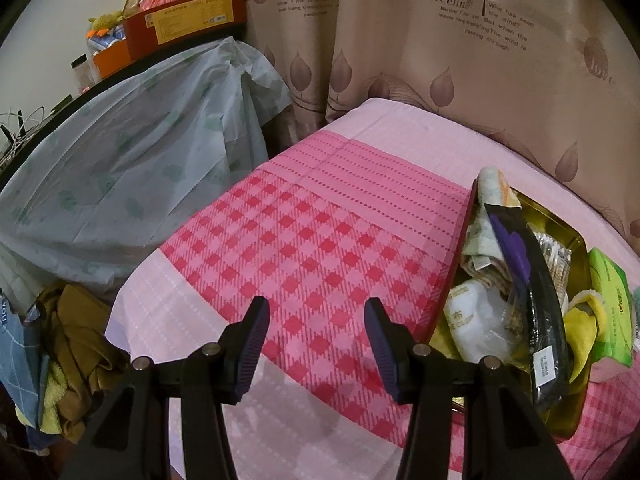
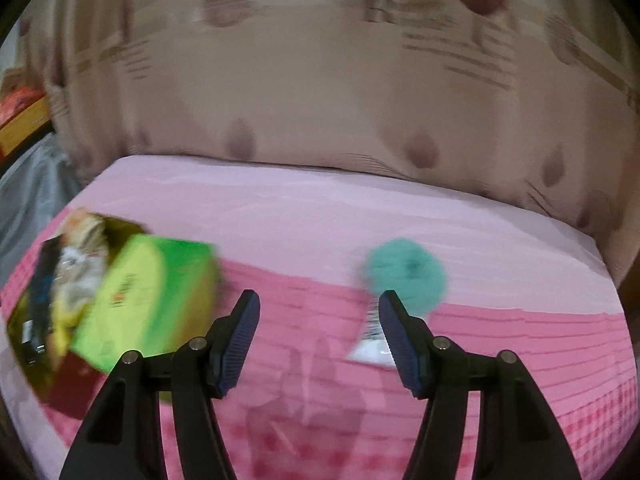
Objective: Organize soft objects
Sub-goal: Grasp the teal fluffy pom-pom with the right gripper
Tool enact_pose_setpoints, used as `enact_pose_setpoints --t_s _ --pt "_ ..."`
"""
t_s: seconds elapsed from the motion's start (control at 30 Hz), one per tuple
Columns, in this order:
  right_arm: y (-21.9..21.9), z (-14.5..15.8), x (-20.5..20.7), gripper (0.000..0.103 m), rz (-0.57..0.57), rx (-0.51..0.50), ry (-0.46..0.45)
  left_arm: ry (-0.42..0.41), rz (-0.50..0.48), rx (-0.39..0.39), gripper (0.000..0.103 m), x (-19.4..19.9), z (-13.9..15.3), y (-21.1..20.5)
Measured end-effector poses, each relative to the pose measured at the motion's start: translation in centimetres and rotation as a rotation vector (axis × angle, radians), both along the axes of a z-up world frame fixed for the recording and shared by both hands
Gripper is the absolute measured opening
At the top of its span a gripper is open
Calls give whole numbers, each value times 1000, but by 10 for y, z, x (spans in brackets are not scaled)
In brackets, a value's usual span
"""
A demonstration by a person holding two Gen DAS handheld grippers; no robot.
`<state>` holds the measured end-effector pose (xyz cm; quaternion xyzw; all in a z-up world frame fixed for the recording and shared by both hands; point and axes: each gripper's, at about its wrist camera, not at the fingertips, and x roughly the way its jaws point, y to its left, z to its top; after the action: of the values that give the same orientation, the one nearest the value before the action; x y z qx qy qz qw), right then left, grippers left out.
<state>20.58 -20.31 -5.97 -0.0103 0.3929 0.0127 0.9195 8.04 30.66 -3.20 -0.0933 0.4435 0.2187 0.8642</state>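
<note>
An open tin box (image 1: 454, 272) with red walls and a gold inside lies at the right of the pink checked bedspread (image 1: 312, 240). It holds a folded towel (image 1: 490, 188), a white packet (image 1: 472, 312), a black and purple packet (image 1: 528, 280), a yellow cloth (image 1: 580, 320) and a green tissue pack (image 1: 610, 300). My left gripper (image 1: 316, 306) hangs open over bare bedspread, left of the box. The right wrist view is blurred. There my right gripper (image 2: 319, 298) is open and holds nothing. A teal fluffy ball (image 2: 406, 276) with a white tag (image 2: 372, 344) lies just beyond its right finger. The green tissue pack (image 2: 152, 300) and the box (image 2: 68, 392) are at its left.
A beige printed curtain (image 1: 440, 40) hangs behind the bed. Left of the bed stands furniture under a translucent sheet (image 1: 132, 168), with a red carton (image 1: 184, 20) and clutter on top. A heap of clothes (image 1: 72, 340) lies by the bed's near left corner.
</note>
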Motion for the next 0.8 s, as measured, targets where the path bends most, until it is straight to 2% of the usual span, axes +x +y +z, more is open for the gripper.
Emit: enact_pose_setpoints --t_s 0.2,0.63,0.67,0.73,0.8 --pt "-46 -17 21 59 -75 19 18 14 -3 28 50 4 -5 -1" --pt "-57 -56 63 60 -86 15 67 43 -24 85 50 14 -14 -8" --pt "-57 -58 65 59 -84 13 69 43 -29 84 50 15 -14 -9" --pt "-57 -62 68 48 -78 8 78 42 -33 84 50 15 -15 -9" --pt "-57 -67 71 45 -70 -2 84 44 -32 102 50 16 -15 -10"
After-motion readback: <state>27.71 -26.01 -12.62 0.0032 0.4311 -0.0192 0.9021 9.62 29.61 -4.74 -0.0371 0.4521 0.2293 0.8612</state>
